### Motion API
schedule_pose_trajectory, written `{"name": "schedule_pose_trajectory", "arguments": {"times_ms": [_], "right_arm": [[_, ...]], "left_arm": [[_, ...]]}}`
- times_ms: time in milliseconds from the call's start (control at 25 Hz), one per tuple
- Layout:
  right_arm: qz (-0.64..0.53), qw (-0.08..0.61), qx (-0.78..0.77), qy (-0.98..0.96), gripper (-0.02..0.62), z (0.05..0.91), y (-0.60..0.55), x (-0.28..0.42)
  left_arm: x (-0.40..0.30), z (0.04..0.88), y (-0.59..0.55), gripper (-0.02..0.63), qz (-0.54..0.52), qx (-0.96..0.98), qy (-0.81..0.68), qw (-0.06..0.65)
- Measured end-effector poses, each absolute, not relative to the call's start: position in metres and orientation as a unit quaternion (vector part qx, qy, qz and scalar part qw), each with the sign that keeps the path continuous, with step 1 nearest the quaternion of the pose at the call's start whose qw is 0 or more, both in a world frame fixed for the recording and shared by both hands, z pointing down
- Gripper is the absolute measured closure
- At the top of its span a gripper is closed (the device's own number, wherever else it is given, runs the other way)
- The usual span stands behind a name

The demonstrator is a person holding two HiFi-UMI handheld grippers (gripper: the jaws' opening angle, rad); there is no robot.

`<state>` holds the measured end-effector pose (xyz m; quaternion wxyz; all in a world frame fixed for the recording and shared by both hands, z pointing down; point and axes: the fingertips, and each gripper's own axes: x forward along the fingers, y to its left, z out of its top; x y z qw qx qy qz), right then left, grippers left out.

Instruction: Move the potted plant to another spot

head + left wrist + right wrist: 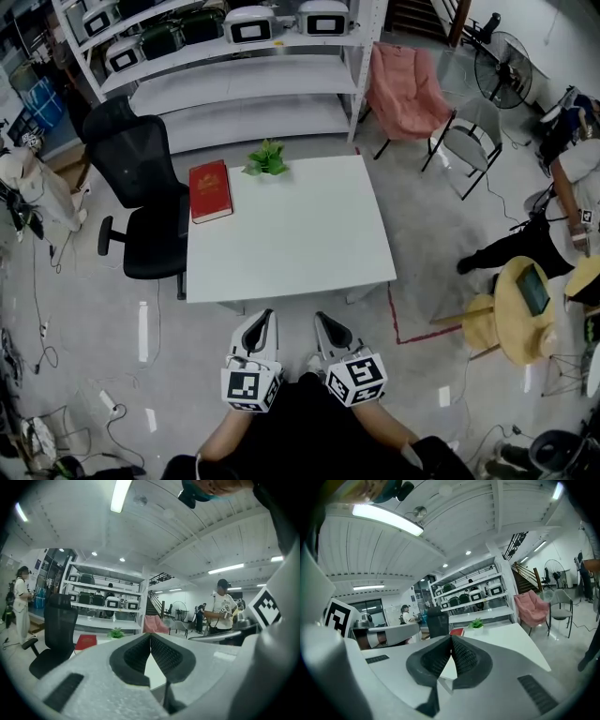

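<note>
Your left gripper (262, 319) and right gripper (325, 322) sit side by side close to your body, just short of the near edge of the table (300, 244). Each has its jaws pressed together at the tips, with nothing between them. The plant (266, 158) stands well ahead of both, at the table's far edge, roughly straight out from your left gripper. A book (209, 190) lies just left of the plant.
</note>
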<state>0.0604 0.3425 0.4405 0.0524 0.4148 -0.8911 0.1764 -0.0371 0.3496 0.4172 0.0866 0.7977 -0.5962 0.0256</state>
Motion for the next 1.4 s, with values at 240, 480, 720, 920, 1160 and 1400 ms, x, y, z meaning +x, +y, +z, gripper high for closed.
{"name": "schedule_pose_trajectory", "arguments": {"times_ms": [240,480,720,920,1160,1400], "right_arm": [[0.179,0.053,0.405,-0.895,0.583,0.446,0.329,0.081],[0.185,0.057,0.403,-0.894,0.583,0.452,0.309,0.086],[0.185,0.066,0.409,-0.891,0.583,0.464,0.268,0.076],[0.184,0.072,0.416,-0.888,0.583,0.462,0.219,0.055],[0.185,0.077,0.426,-0.882,0.583,0.459,0.146,0.017],[0.200,0.081,0.438,-0.873,0.583,0.455,0.088,-0.018]], "left_arm": [[-0.023,0.421,0.344,0.589,0.028,0.783,-0.614,0.094],[-0.026,0.427,0.325,0.589,0.034,0.777,-0.621,0.097],[-0.038,0.435,0.279,0.589,0.026,0.781,-0.616,0.097],[-0.060,0.435,0.227,0.589,0.017,0.785,-0.611,0.102],[-0.100,0.432,0.155,0.589,0.016,0.791,-0.603,0.106],[-0.134,0.428,0.100,0.589,0.022,0.804,-0.584,0.110]]}}
